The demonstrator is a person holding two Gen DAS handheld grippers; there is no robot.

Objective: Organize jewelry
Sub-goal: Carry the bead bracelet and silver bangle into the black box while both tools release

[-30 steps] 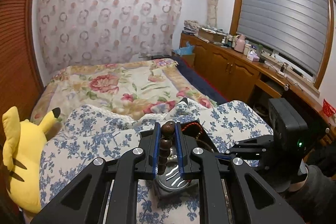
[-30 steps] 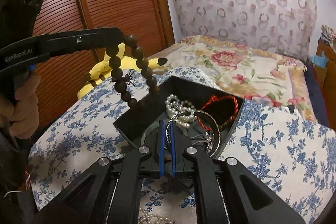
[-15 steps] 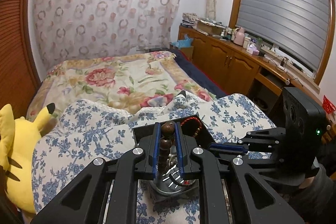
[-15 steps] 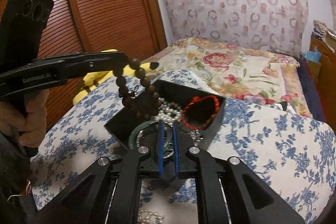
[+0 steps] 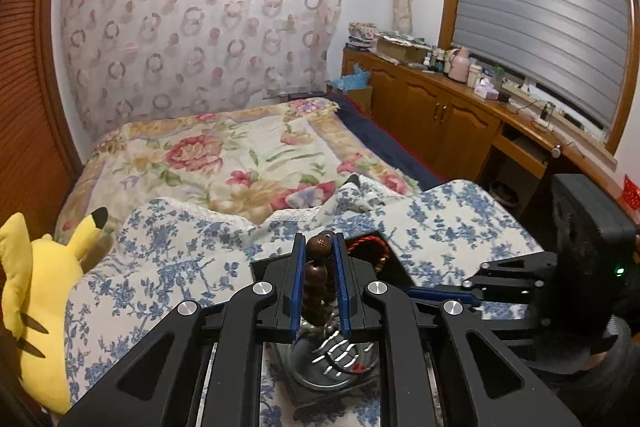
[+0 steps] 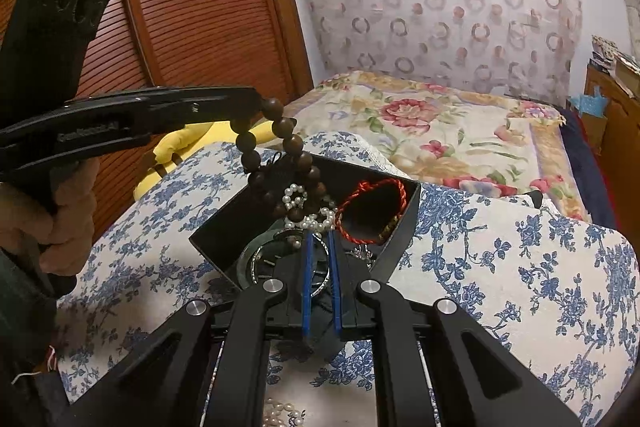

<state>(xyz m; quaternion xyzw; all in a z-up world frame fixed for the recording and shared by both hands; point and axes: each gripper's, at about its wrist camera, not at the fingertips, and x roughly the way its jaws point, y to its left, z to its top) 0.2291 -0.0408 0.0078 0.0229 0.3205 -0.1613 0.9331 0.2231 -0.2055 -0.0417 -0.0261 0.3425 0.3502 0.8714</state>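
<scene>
My left gripper (image 5: 319, 247) is shut on a brown wooden bead bracelet (image 5: 318, 279). In the right wrist view the bracelet (image 6: 280, 163) hangs from the left gripper (image 6: 256, 103) over the black jewelry box (image 6: 404, 231), its lower beads among the pearls. The box holds a pearl strand (image 6: 308, 207), a red cord bracelet (image 6: 372, 207) and a silver bangle (image 6: 320, 275). My right gripper (image 6: 320, 239) is at the box's near edge, its jaws nearly closed with a narrow gap; whether they pinch the box wall is unclear.
The box sits on a blue floral cloth (image 6: 520, 267) on a bed. A yellow plush toy (image 5: 36, 307) lies at the left. More pearls (image 6: 280, 411) lie on the cloth near the front. Wooden cabinets (image 5: 440, 115) stand at the right.
The left gripper has lowered the wooden bead bracelet, and its lower beads have gone down into the box. The right gripper has stayed at the box's near edge.
</scene>
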